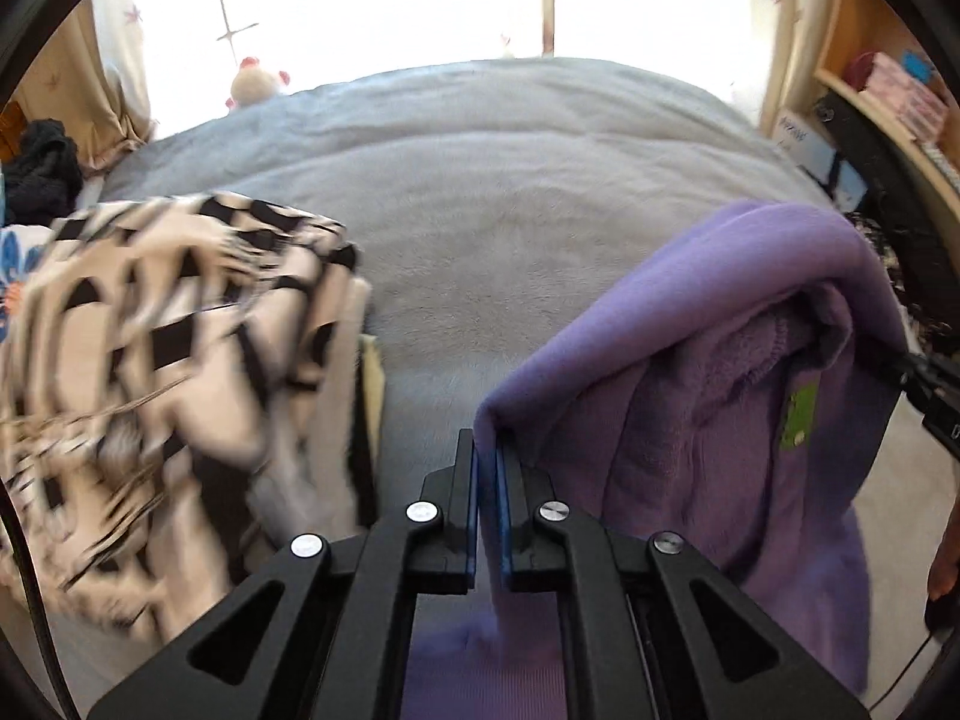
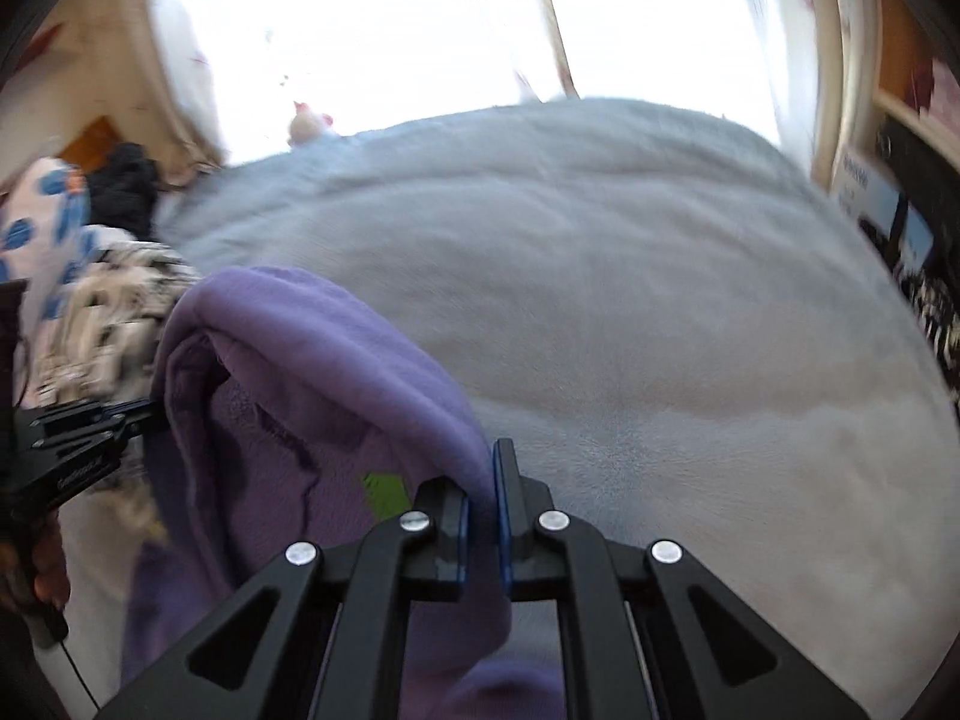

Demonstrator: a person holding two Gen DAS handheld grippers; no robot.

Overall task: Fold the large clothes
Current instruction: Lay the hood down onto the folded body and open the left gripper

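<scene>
A purple fleece garment [image 1: 720, 360] hangs in the air in front of the grey bed [image 1: 510, 192], held at two points of its top edge. My left gripper [image 1: 485, 450] is shut on one end of that edge. My right gripper [image 2: 480, 480] is shut on the other end of the purple garment [image 2: 288, 372]. A green label [image 1: 801, 411] shows inside it. The right gripper also shows at the right edge of the left wrist view [image 1: 924, 384], and the left gripper at the left of the right wrist view [image 2: 90, 426].
A black and cream patterned cloth [image 1: 168, 348] lies piled at the bed's left. A blue-flowered cloth [image 2: 42, 222] and a dark garment [image 1: 42, 168] sit farther left. A plush toy [image 1: 252, 84] sits by the bright window. Shelves [image 1: 888, 96] stand at the right.
</scene>
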